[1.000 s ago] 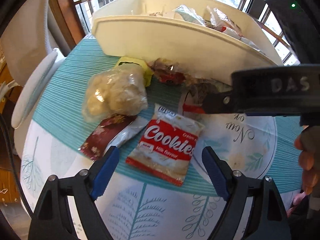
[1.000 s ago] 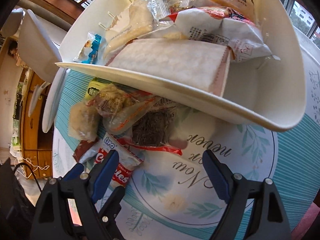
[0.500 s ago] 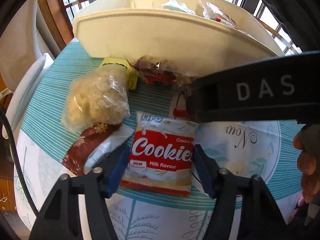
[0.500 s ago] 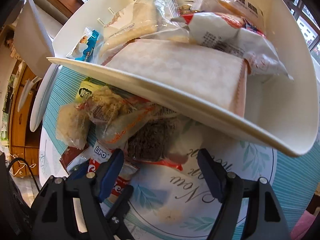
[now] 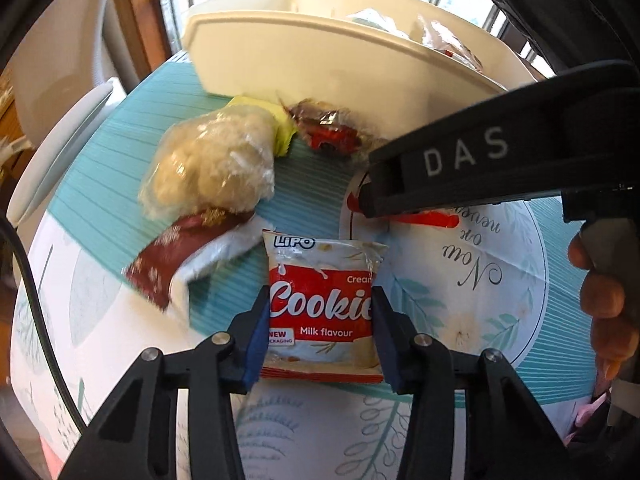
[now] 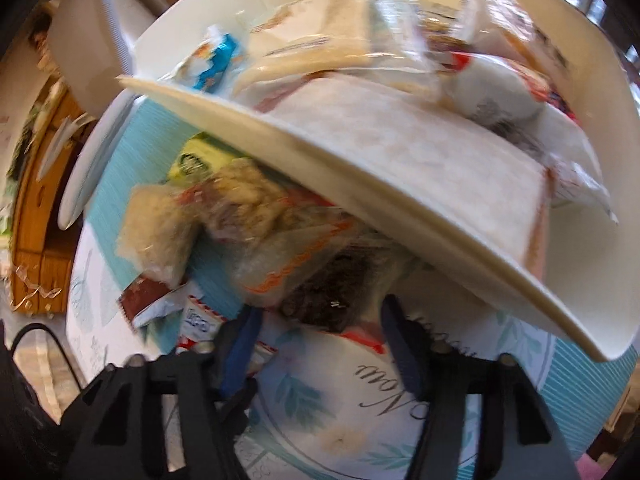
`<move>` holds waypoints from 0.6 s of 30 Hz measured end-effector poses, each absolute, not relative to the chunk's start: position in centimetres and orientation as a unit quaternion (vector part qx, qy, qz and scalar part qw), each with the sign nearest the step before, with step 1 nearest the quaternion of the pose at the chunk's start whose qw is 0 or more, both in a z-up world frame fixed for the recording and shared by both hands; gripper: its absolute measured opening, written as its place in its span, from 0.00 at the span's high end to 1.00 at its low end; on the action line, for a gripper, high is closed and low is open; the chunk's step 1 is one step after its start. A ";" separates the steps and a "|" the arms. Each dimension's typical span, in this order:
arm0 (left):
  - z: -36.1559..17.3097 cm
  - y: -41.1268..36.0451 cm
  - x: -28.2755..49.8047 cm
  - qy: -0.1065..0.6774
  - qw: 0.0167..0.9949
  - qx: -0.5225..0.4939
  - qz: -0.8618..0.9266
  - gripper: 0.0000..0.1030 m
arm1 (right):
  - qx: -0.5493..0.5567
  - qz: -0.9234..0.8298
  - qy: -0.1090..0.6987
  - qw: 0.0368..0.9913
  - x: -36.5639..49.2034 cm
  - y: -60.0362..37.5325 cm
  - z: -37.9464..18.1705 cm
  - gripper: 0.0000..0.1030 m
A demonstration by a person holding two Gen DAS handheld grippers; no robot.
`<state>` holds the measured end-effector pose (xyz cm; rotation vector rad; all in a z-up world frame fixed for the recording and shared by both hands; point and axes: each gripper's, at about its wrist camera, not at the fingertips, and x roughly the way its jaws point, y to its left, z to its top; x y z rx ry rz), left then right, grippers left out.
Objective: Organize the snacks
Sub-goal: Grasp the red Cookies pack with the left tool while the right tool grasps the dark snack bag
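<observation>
A red-and-white cookie packet (image 5: 320, 304) lies flat on the patterned tablecloth (image 5: 460, 320). My left gripper (image 5: 318, 320) points down over it, and its closing jaws press the blue pads against the packet's two sides. My right gripper (image 6: 320, 332) hangs over a clear packet of dark brown snack (image 6: 332, 300) beside the cream bin (image 6: 360, 184). Its jaws are also closing, the packet lies between them, and I see a gap at the left pad. In the left wrist view the right gripper's black body (image 5: 480, 160) crosses the right side, held by a person's hand (image 5: 600, 292).
The cream bin (image 5: 320, 60) holds several snack bags. Loose on the cloth lie a clear bag of pale puffs (image 5: 212, 168), a maroon-and-white packet (image 5: 180, 256), a yellow packet (image 5: 280, 124) and a red wrapper (image 5: 332, 136). White chairs (image 5: 60, 60) stand beyond the table's left edge.
My left jaws have narrowed from wide apart onto the cookie packet's sides. My right gripper has slid closer to the pile by the bin, and its jaws have narrowed around the dark snack packet.
</observation>
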<state>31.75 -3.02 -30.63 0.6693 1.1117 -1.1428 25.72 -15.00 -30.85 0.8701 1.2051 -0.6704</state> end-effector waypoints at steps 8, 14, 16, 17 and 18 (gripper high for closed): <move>-29.8 -1.5 30.4 0.523 0.670 0.263 -0.457 0.57 | 0.390 -0.275 0.548 0.687 25.9 -15.0 -31.0 0.59; -28.9 0.7 29.3 0.542 0.695 0.224 -0.417 0.57 | 0.396 -0.246 0.550 0.693 25.2 -15.3 -31.1 0.67; -28.5 1.6 28.9 0.549 0.703 0.210 -0.400 0.57 | 0.403 -0.229 0.559 0.688 24.2 -15.4 -31.0 0.88; -28.4 2.0 28.6 0.552 0.708 0.205 -0.391 0.57 | 0.405 -0.221 0.564 0.685 23.7 -15.4 -31.1 0.90; -28.3 2.4 28.4 0.555 0.712 0.198 -0.382 0.57 | 0.405 -0.214 0.567 0.685 23.4 -15.2 -31.3 0.91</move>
